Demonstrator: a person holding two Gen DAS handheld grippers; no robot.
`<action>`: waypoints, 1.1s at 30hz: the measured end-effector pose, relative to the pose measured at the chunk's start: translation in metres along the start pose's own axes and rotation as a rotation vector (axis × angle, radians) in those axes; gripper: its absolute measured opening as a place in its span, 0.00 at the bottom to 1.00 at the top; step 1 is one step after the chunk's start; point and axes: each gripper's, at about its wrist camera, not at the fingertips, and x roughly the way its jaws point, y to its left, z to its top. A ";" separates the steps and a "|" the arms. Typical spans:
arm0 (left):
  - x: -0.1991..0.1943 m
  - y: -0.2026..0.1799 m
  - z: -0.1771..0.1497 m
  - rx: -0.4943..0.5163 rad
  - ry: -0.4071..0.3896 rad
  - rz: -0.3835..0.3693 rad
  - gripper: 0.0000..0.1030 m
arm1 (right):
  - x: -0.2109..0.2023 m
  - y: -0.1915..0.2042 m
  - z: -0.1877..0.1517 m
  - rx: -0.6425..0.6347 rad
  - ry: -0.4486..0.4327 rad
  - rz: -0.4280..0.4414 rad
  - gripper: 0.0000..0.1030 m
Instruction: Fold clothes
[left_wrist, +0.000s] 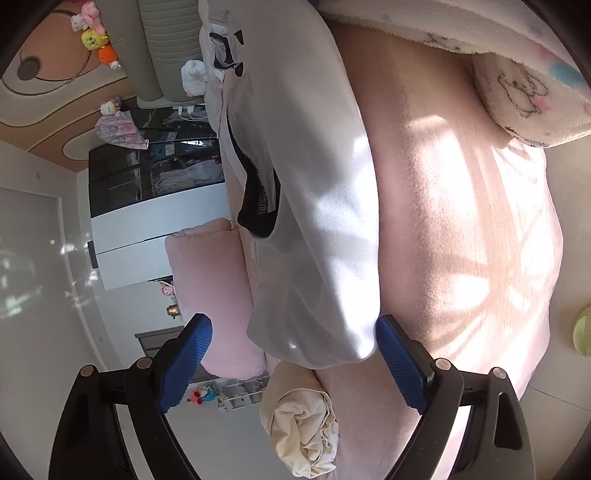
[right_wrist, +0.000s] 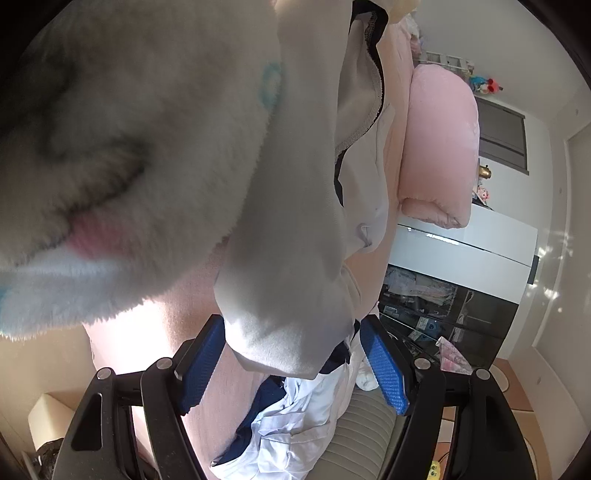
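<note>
Two grippers: left gripper (left_wrist: 293, 347) and right gripper (right_wrist: 293, 354), each at one end of the same white garment (left_wrist: 314, 206).
Left jaws: spread wide; garment's rounded end lies between the blue pads, no pad seen pressing on it.
Right jaws: spread too; other garment end hangs between the pads, close to the left pad, contact impossible to tell, so no grip claimed.
Garment's place: stretched long across the pink bed (left_wrist: 461, 240), dark-trimmed opening (left_wrist: 258, 206) showing along one edge.
Done so far, by the look: garment laid out and narrowed into a long band, likely one lengthwise fold made.
Left to do: crosswise fold of this band still open; not yet a compact stack.
Other clothes waiting: cream bundle (left_wrist: 303, 424) near the bed's edge, crumpled white-and-navy heap (right_wrist: 291, 417), both unfolded.
Nearby: fluffy printed blanket (left_wrist: 517, 85), pink pillow (right_wrist: 439, 147).
Overall: early to middle.
</note>
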 end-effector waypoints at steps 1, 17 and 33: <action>0.003 0.000 0.001 0.006 0.002 0.003 0.88 | 0.000 -0.001 0.001 0.003 -0.006 -0.004 0.74; 0.038 0.012 -0.002 0.094 -0.077 -0.017 0.99 | 0.013 -0.010 0.002 -0.067 -0.089 0.018 0.76; 0.032 0.015 -0.006 0.222 -0.281 -0.139 0.99 | 0.020 0.006 0.002 -0.081 -0.201 0.098 0.76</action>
